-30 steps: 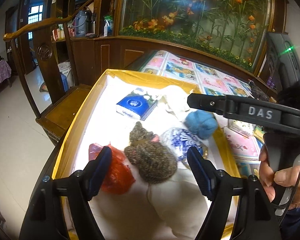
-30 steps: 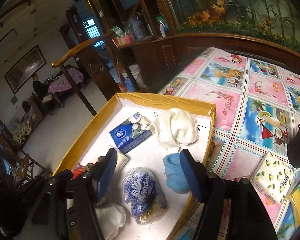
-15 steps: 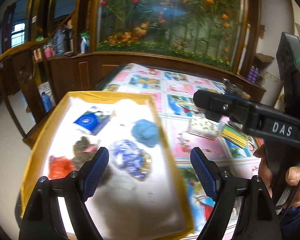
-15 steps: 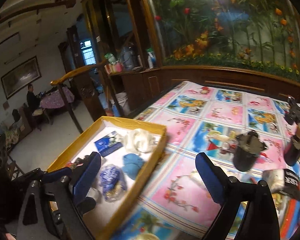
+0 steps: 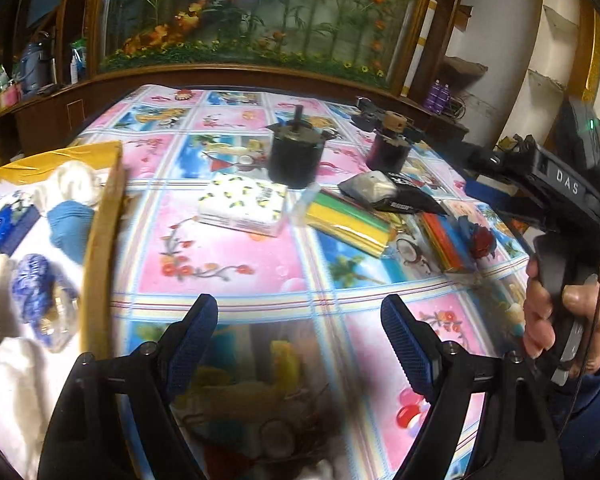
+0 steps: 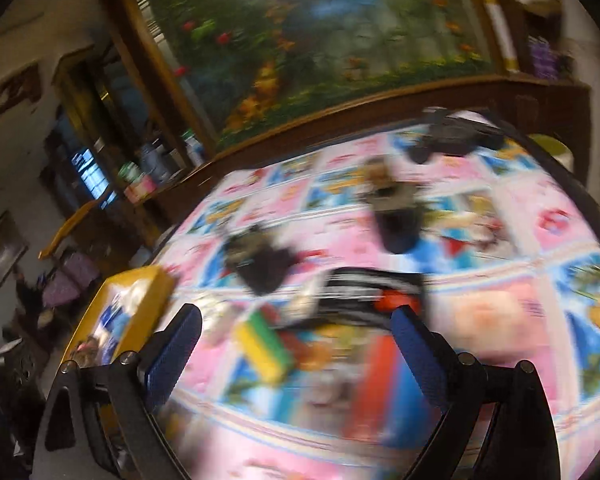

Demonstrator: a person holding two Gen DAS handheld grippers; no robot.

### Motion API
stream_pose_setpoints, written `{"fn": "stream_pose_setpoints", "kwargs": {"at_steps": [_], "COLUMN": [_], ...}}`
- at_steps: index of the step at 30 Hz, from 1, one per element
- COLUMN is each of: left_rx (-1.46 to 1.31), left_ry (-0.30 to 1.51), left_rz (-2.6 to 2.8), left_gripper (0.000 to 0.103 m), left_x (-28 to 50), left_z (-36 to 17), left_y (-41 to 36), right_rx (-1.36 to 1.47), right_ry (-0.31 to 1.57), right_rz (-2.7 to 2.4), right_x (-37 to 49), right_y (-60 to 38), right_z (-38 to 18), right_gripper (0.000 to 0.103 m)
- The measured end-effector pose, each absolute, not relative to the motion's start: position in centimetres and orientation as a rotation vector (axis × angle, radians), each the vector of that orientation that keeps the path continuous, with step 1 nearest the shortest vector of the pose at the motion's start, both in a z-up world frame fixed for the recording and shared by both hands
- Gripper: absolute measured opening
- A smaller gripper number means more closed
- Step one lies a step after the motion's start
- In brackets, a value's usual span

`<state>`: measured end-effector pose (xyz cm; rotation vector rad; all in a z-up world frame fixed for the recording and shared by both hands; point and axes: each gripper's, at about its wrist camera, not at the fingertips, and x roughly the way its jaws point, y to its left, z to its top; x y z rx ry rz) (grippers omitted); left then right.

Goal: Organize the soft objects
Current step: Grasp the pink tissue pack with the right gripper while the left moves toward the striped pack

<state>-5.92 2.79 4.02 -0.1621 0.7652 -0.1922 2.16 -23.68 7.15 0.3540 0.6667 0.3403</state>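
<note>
Right wrist view smears with motion blur, perhaps under overhead glare; left sharper.

Box (image 5: 100, 216) at table's (image 5: 228, 248) left edge, tissue pack (image 5: 242, 204) right of it

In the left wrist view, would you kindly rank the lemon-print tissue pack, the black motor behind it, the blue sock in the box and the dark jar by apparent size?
1. Lemon-print tissue pack
2. Blue sock, nearer the camera, so unsure
3. Black motor
4. Dark jar, farthest
</note>
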Motion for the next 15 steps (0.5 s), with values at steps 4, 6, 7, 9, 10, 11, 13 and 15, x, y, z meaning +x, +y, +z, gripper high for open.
{"fn": "stream_pose_setpoints", "kwargs": {"at_steps": [4,6,7,9,10,11,13,15], "left_rx": [-0.231,-0.247,-0.249,-0.252,-0.250,-0.246,-0.238,-0.232], "left_ry": [0.808,0.840,0.841,0.831,0.829,0.827,0.818,0.805], "left_rz": [-0.215,-0.203,-0.203,-0.205,-0.201,-0.202,-0.208,-0.206], "left_gripper": [0.083,0.083,0.083,0.083,0.083,0.083,0.083,0.083], "left_x": [-4.4,-3.9,-4.0,-4.1,-4.3,-4.3,-4.5,-4.7], "left_z": [3.2,2.6,2.6,2.7,2.7,2.7,2.9,3.1], "left_y": [2.7,2.7,2.8,2.9,3.0,3.0,3.0,3.0], "right_rx": [0.515,0.545,0.538,0.572,0.603,0.629,0.623,0.606], "right_ry": [0.657,0.693,0.731,0.785,0.803,0.823,0.855,0.895], "right_rz": [0.145,0.088,0.052,0.037,0.069,0.108,0.151,0.241], "right_x": [2.7,2.8,3.0,3.4,3.5,3.6,3.4,3.0], "right_y": [-31.8,-33.7,-34.0,-34.6,-34.6,-34.3,-32.7,-30.1], "right_z": [6.5,5.8,5.2,4.2,3.7,3.4,2.9,2.7], "right_gripper": [0.097,0.097,0.097,0.097,0.097,0.097,0.097,0.098]}}
